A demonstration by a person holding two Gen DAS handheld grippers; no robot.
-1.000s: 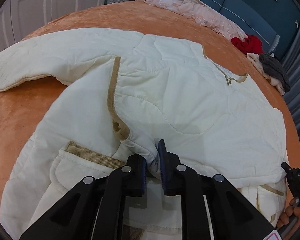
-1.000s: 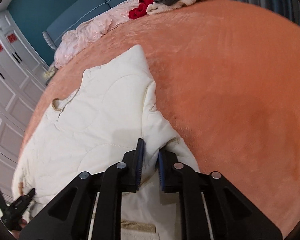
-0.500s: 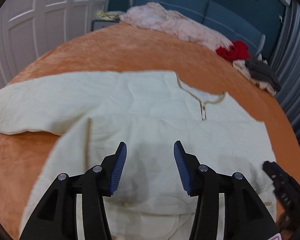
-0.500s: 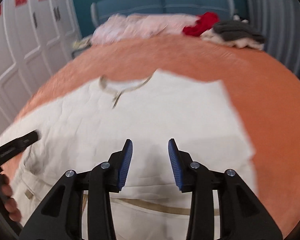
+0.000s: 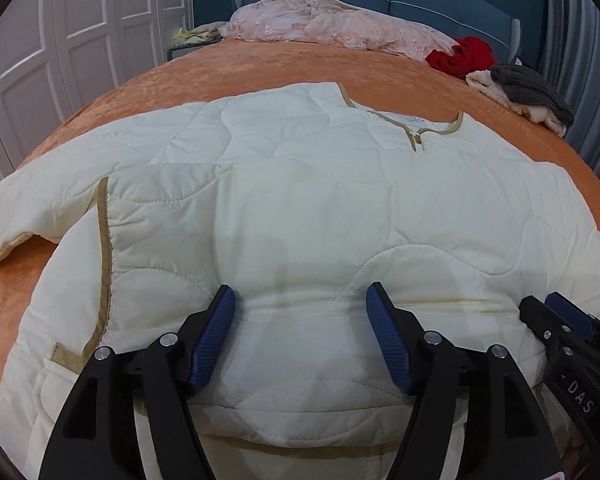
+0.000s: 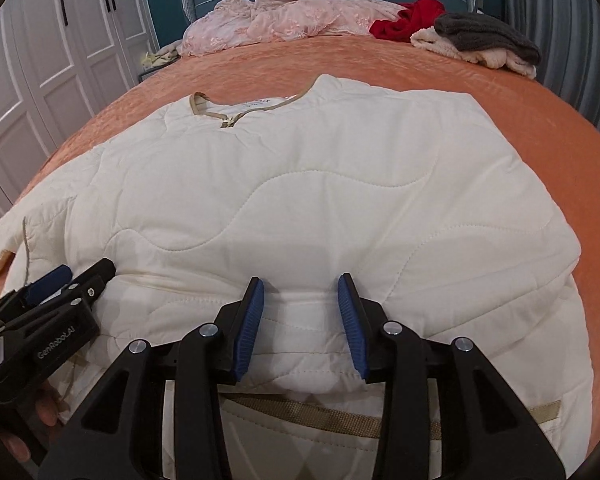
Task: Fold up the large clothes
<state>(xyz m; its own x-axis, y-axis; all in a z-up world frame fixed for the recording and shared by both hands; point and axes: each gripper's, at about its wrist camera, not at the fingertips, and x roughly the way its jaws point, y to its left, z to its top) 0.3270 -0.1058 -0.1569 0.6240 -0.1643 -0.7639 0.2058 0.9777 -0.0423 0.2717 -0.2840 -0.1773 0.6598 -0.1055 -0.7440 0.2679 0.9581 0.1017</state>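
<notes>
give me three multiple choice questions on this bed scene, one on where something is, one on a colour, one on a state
1. Where does the red garment lie?
A. at the far end of the bed, beside the grey and cream pile
B. on top of the cream jacket
C. between the right gripper's pads

2. What colour is the trim round the neckline of the cream quilted jacket?
A. blue
B. tan
C. black

3. How does the left gripper stand?
A. clamped on a sleeve
B. open over the jacket, nothing pinched
C. shut on the red garment

Answers: 1 A, the red heap sits by the headboard next to the grey pile. 2 B, a tan band edges the collar and zip. 3 B, its blue pads stand wide apart and are opening, with the fabric lying flat below them.
</notes>
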